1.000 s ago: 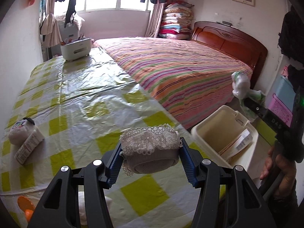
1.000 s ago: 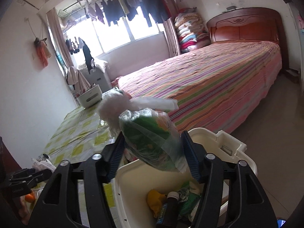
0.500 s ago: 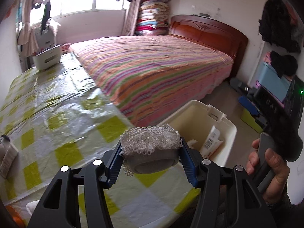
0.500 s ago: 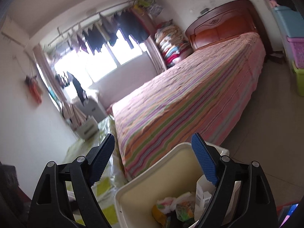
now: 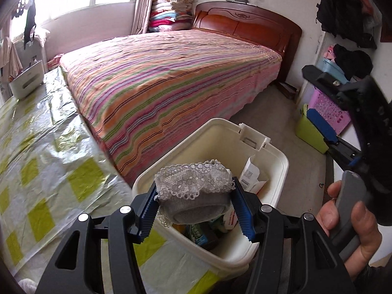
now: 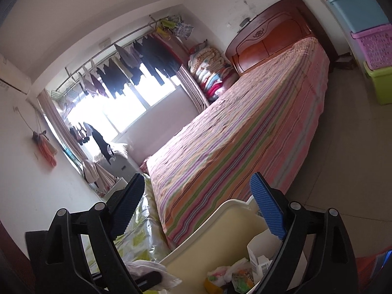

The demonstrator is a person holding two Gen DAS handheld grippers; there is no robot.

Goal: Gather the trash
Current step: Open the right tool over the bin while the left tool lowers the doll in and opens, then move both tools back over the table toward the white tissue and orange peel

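A grey sock with a white lace cuff (image 5: 196,186) is pinched between the blue pads of my left gripper (image 5: 194,197), which is shut on it. It hangs above the near part of the cream plastic bin (image 5: 220,132). A white carton (image 5: 250,174) and other rubbish lie inside the bin. My right gripper (image 6: 197,186) is empty and its jaws are opening, just over the bin (image 6: 213,220). A green-printed plastic bag (image 6: 232,275) lies in the bin below it. In the left wrist view a hand holds the right gripper (image 5: 306,91) to the right of the bin.
The table's yellow-checked plastic cloth (image 5: 49,171) runs along the left, with a white basket (image 5: 24,83) at its far end. A striped bed (image 5: 171,73) stands right behind the bin. Green, purple and blue plastic crates (image 5: 311,132) stack by the right wall.
The left gripper carried the sock from over the table to over the bin. The right gripper let go of the green bag, which dropped into the bin, then spread wide and rolled.
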